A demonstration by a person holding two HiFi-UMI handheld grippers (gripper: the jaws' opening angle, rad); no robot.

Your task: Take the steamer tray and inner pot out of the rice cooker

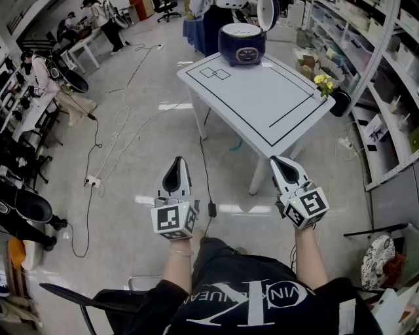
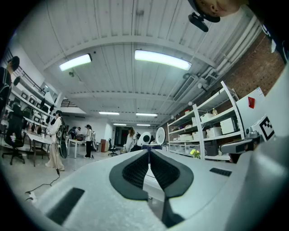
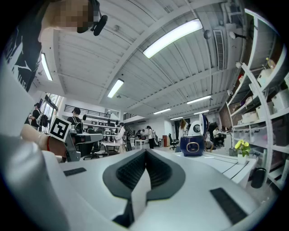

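Our left claw (image 1: 177, 162) and right claw (image 1: 277, 160) are closed, empty, at lower centre; cooker (image 1: 241, 44) sits open on table (image 1: 262, 105), upper centre.

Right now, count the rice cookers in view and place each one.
1. The rice cooker stands at the far edge of the white table, its lid up. The cluttered shelves could hide others.

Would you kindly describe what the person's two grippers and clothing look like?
Both the left gripper and right gripper have pale grey, tapering shells, with black ribbed lining on the fingers. Each carries a white cube printed with black square markers. The person wears a black short-sleeved T-shirt with white lettering.
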